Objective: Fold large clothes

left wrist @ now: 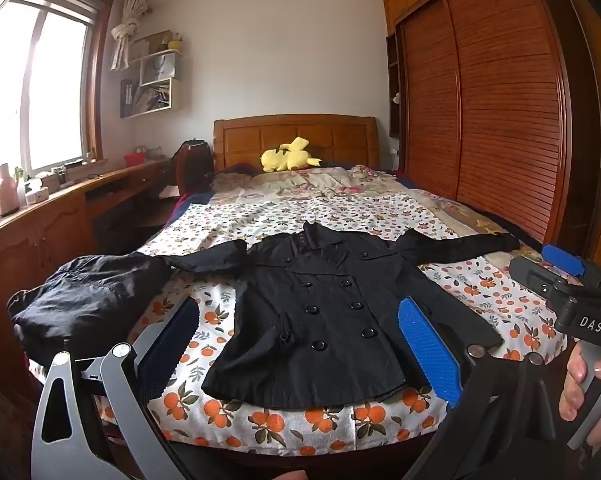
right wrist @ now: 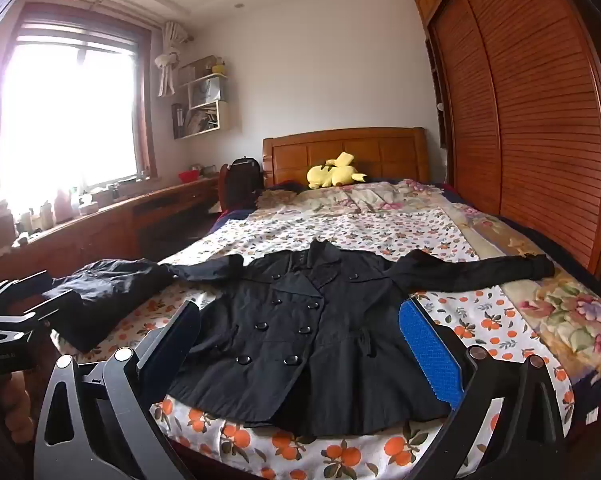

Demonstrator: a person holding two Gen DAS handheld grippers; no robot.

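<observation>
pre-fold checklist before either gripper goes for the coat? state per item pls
1. Black coat lies flat, front up, buttoned: ok.
2. Both sleeves spread out; right sleeve lies clear on the bedsheet: ok.
3. Left sleeve free: not ok, its end meets the dark bundle of clothes; overlap cannot tell.
4. Left gripper open and empty: ok.
5. Right gripper open and empty: ok.
6. Hem near the bed edge, within reach of both grippers: ok, by the look of it.
</observation>
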